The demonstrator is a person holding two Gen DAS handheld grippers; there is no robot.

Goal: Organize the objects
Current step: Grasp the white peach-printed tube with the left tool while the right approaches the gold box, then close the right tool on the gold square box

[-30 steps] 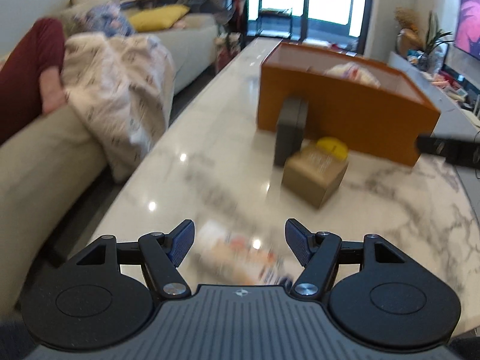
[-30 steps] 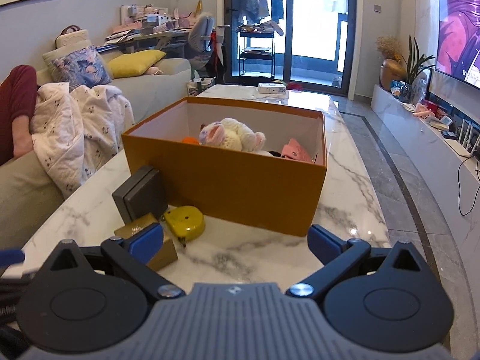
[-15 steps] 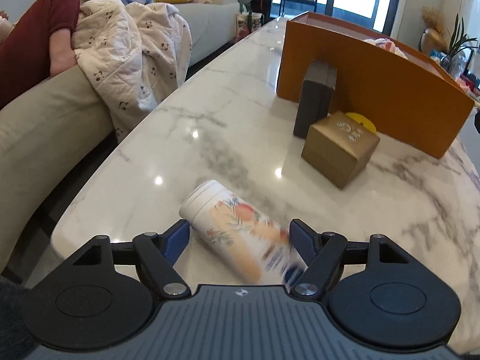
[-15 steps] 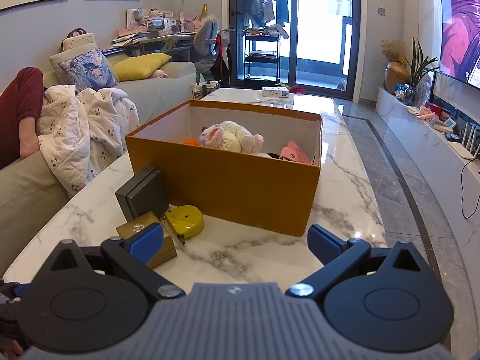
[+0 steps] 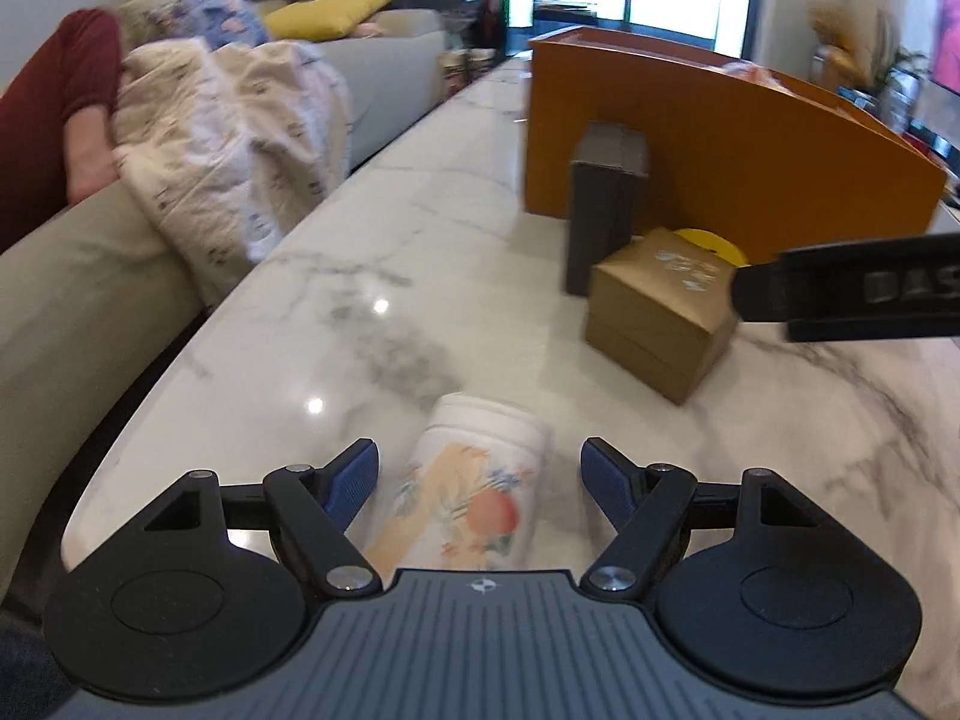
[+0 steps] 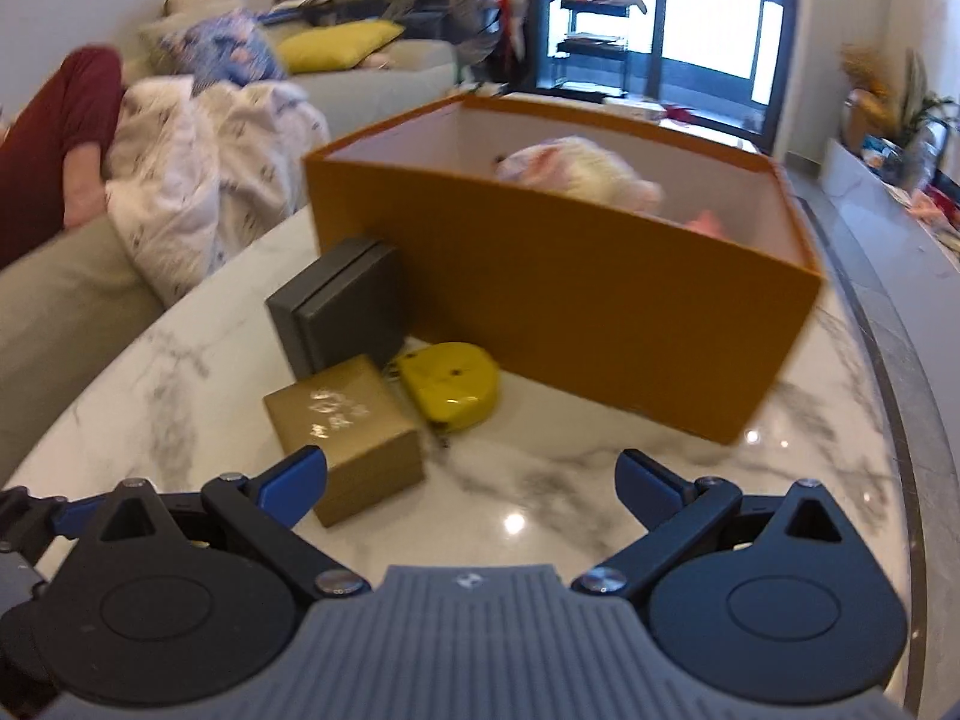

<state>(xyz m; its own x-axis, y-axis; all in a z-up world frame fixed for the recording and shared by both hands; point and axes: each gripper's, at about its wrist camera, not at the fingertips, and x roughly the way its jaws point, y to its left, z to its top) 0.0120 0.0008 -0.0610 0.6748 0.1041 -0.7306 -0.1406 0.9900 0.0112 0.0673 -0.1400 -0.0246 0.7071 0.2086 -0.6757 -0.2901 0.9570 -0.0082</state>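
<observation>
Left wrist view showed the marble bench (image 5: 372, 276) with the orange box (image 5: 720, 150) at its far right. Nearer, the floral tumbler (image 5: 474, 480) lay on its side between the wide-open jaws of the left gripper (image 5: 480, 474), its long axis running away from the gripper, white end far; the pads stood clear of it. Those jaws had just been opening. A second earlier the tumbler was a blur lower down. The right gripper (image 6: 471, 480), open and empty, had dropped towards the kraft box (image 6: 348, 432).

We see cup (image 5: 474, 480) base hidden behind gripper body; tape (image 5: 711, 240) mostly hidden behind box (image 5: 654, 324); toy (image 6: 576, 171) blurred.
</observation>
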